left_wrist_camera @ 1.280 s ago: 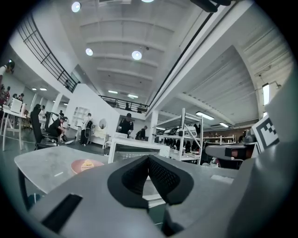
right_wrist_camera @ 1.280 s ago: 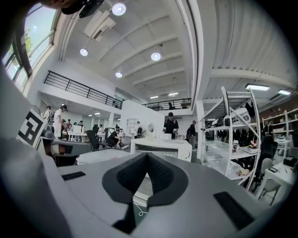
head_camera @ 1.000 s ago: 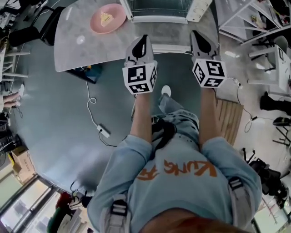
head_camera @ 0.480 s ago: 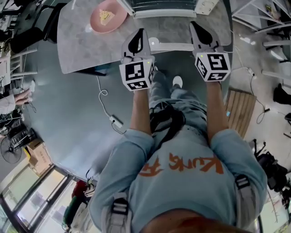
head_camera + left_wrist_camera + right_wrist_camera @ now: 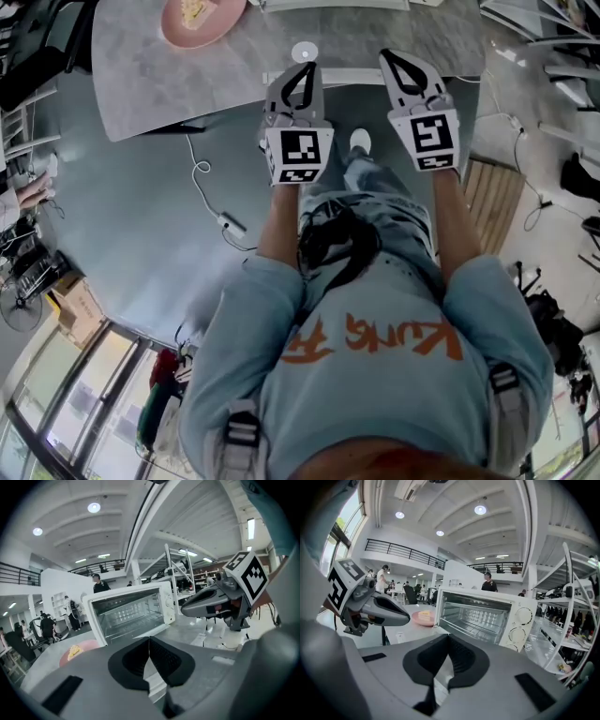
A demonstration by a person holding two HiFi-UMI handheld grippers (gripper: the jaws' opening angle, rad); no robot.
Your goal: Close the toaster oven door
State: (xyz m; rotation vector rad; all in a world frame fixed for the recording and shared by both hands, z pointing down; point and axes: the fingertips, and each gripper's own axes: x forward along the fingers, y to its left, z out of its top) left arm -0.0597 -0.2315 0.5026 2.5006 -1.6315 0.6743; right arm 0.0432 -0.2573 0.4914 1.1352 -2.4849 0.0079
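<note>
Hovering at the open oven

Holding left gripper [image 5: 302, 70] and right gripper [image 5: 399, 60] side by side, each pair of fingers pressed together on nothing. Facing white boxy metal toaster oven [image 5: 483, 616] on grey marble-look table [image 5: 169, 84], just ahead of both tips, drop-down door [image 5: 347, 77] hanging open between them.

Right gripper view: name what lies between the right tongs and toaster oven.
Only the lowered door of the toaster oven lies before the right tongs; that view shows nothing else.
</note>
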